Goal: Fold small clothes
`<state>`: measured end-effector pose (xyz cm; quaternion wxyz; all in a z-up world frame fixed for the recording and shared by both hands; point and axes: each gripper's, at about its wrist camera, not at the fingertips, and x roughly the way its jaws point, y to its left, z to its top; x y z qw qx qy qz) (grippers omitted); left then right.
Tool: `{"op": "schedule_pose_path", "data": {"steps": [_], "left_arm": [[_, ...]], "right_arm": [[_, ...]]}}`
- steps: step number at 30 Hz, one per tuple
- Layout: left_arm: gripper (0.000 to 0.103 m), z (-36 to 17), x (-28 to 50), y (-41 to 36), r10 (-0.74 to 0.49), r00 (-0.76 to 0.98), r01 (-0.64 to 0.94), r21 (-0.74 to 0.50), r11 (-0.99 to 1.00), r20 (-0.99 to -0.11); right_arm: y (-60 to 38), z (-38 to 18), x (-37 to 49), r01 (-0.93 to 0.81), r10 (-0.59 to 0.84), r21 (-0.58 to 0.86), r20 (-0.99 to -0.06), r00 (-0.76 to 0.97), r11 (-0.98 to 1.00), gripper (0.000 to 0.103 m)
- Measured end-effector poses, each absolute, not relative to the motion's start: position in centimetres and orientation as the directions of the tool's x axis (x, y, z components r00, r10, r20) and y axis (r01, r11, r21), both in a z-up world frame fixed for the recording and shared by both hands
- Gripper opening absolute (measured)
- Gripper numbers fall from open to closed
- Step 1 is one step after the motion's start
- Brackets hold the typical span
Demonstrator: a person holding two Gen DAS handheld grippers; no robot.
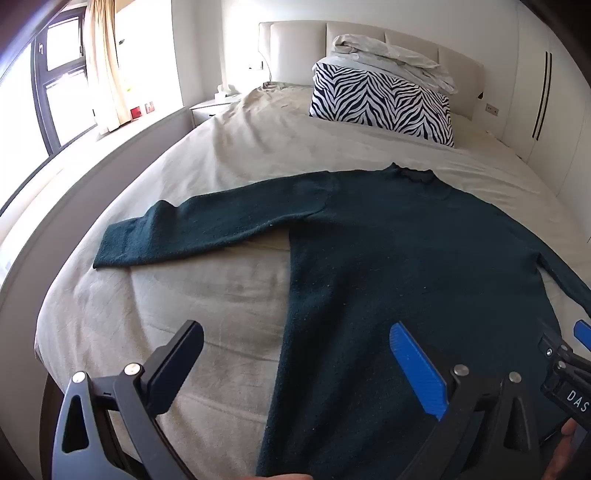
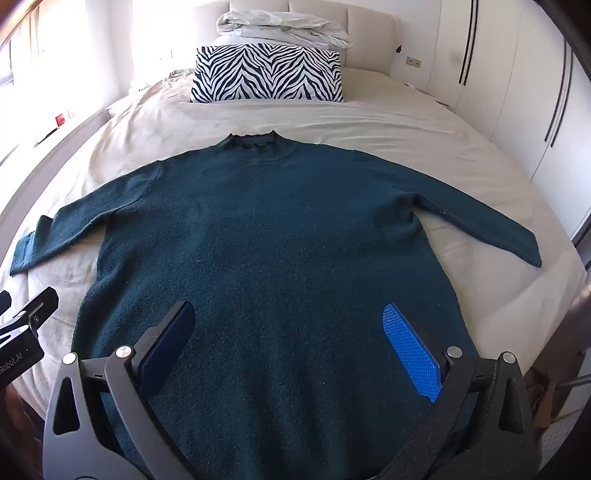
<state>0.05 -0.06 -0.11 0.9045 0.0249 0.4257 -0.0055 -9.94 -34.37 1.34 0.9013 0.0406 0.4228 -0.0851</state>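
A dark teal long-sleeved sweater point(image 2: 273, 229) lies flat on the bed point(image 2: 388, 122), collar toward the headboard, both sleeves spread out sideways. In the left wrist view the same sweater point(image 1: 406, 258) fills the right half, its left sleeve reaching out over the sheet. My left gripper point(image 1: 295, 354) hangs open above the sweater's left side edge near the hem, nothing between its fingers. My right gripper point(image 2: 290, 332) stands open over the lower middle of the sweater, holding nothing. Part of the right gripper point(image 1: 565, 365) shows at the left wrist view's right edge.
A zebra-print pillow point(image 2: 269, 74) leans at the head of the bed with folded white bedding point(image 2: 284, 29) on top. Windows and a curtain point(image 1: 103, 66) run along the left, a nightstand point(image 1: 210, 109) stands beside the bed, and white wardrobe doors point(image 2: 517, 92) line the right.
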Motion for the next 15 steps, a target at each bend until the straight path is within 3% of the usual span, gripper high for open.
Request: {"op": "schedule_pose_path", "data": {"steps": [15], "left_arm": [[0.103, 0.2, -0.5, -0.4, -0.024, 0.646, 0.06, 0.02, 0.998, -0.763]], "right_arm": [[-36.4, 2.0, -11.5, 0.218, -0.148, -0.012, -0.768, 0.623, 0.976, 0.103]]}}
